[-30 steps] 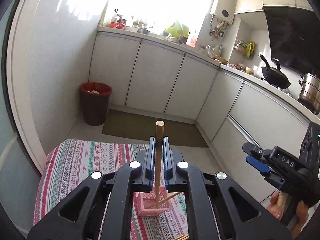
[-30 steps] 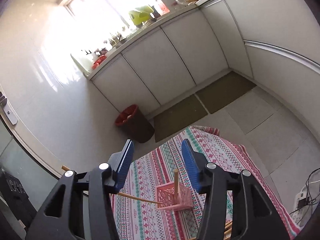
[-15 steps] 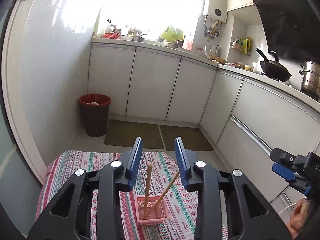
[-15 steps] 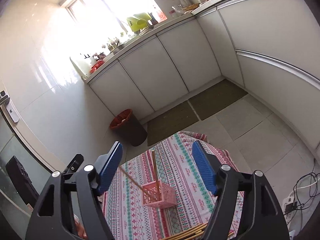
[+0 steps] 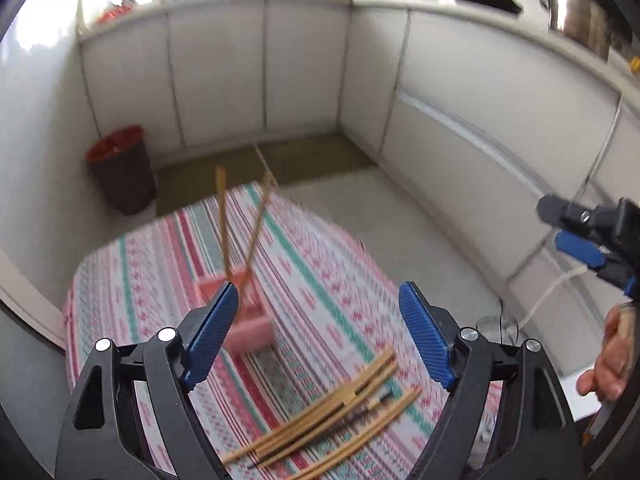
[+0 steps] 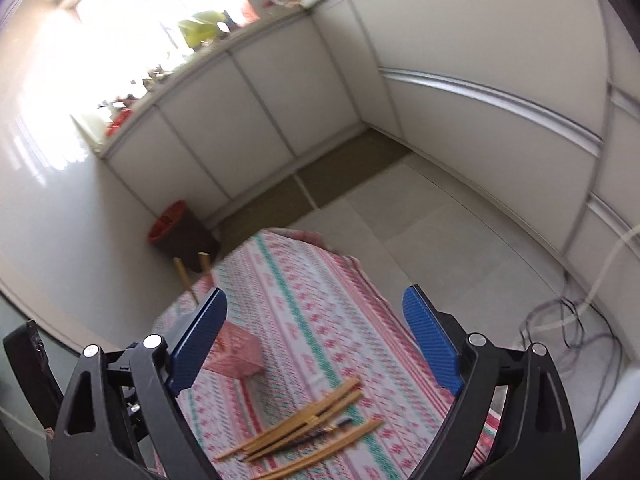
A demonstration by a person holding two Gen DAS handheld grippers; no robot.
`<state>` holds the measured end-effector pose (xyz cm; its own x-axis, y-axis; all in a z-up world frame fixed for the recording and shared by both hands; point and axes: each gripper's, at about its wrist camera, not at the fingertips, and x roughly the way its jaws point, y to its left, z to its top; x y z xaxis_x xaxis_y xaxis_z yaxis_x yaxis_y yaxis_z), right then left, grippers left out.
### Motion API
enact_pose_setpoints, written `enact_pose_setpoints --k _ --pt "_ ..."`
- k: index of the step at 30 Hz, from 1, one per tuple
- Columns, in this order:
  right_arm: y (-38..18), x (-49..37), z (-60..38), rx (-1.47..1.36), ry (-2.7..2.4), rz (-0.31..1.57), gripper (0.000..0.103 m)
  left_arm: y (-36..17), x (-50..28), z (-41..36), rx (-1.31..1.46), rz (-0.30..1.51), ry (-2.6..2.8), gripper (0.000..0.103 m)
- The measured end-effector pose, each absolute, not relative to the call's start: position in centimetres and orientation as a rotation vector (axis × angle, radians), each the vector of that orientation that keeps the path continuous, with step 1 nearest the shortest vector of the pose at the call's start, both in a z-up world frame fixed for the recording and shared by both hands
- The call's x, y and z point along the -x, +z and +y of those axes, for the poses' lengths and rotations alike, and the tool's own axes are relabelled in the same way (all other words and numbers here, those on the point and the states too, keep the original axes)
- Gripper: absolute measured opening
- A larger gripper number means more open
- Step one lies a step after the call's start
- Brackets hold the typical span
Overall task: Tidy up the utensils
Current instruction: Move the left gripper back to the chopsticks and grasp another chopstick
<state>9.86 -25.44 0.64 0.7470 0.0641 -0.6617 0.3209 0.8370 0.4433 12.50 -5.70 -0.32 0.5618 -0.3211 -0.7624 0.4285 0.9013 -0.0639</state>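
Note:
A pink slotted holder (image 5: 250, 322) stands on the patterned tablecloth (image 5: 320, 272) with two wooden chopsticks (image 5: 222, 220) upright in it; it also shows in the right wrist view (image 6: 236, 350). A loose pile of wooden chopsticks (image 5: 332, 412) lies on the cloth near me, and shows in the right wrist view (image 6: 308, 432) too. My left gripper (image 5: 318, 336) is open and empty above the pile. My right gripper (image 6: 314, 340) is open and empty above the cloth, and its tip (image 5: 580, 236) shows at the right of the left wrist view.
A red-lined waste bin (image 5: 120, 168) stands on the floor beyond the table's far left corner. White cabinets (image 5: 260, 68) line the back and right walls. Cables (image 6: 572, 320) lie on the floor to the right. A person's hand (image 5: 612, 356) is at the right edge.
My left gripper let go of a chopstick, which now stands in the pink holder. Both grippers opened wide, pulled back and tilted down toward the loose pile.

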Motion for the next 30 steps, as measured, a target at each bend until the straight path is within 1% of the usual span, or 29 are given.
enact_pose_setpoints --k 2,4,7,9,10,11,12,13,14,15,17,18,19,21,27,30 --pt "-1.1 -9.3 -26.7 -0.58 -0.199 0.769 0.089 -2.9 -13.2 -6.9 -0.166 0.983 -0.477 0.086" --pt "-2.0 -9.3 -27.3 -0.554 -0.231 0.808 0.091 -5.5 -13.8 -7.9 -0.2 1.089 -0.498 0.088" --pt "-2.9 -9.5 -27.6 -0.497 -0.233 0.847 0.091 -9.8 -14.0 -9.9 -0.267 1.224 -0.502 0.088" --pt "-3.6 -9.6 -28.2 -0.533 -0.229 0.869 0.091 -11.9 -13.8 -11.0 -0.313 1.266 -0.491 0.088" --pt "-3.9 -9.7 -28.6 -0.565 -0.212 0.885 0.091 -12.9 -13.9 -11.7 -0.334 1.287 -0.493 0.084" --pt "-4.1 -9.9 -28.9 -0.592 -0.199 0.899 0.091 -13.6 -13.9 -12.3 -0.347 1.304 -0.492 0.076" --pt "-4.5 -9.8 -29.4 -0.621 -0.186 0.916 0.091 -14.7 -14.1 -13.1 -0.366 1.331 -0.49 0.071" --pt "-5.1 -9.9 -29.9 -0.651 -0.177 0.939 0.091 -15.3 -14.0 -13.5 -0.378 1.344 -0.488 0.062" --pt "-5.4 -9.9 -30.0 -0.664 -0.177 0.948 0.091 -16.0 -14.1 -13.9 -0.391 1.357 -0.486 0.056" --pt "-5.7 -10.0 -30.2 -0.675 -0.183 0.956 0.091 -16.9 -14.3 -14.4 -0.404 1.371 -0.479 0.054" --pt "-6.3 -10.0 -30.7 -0.687 -0.199 0.974 0.091 -17.4 -14.9 -15.0 -0.414 1.381 -0.465 0.047" --pt "-6.4 -10.1 -30.8 -0.691 -0.201 0.98 0.091 -17.7 -15.2 -15.3 -0.417 1.383 -0.46 0.045" --pt "-6.5 -10.2 -30.9 -0.697 -0.201 0.986 0.091 -17.8 -15.5 -15.4 -0.415 1.385 -0.46 0.041" --pt "-7.0 -10.3 -30.9 -0.71 -0.197 0.997 0.091 -17.9 -16.0 -15.8 -0.415 1.382 -0.461 0.038" --pt "-8.3 -10.7 -31.2 -0.75 -0.178 1.055 0.091 -19.5 -17.2 -16.6 -0.446 1.406 -0.44 0.037" --pt "-8.6 -10.8 -31.2 -0.759 -0.179 1.063 0.091 -19.9 -17.8 -16.6 -0.454 1.4 -0.436 0.03"
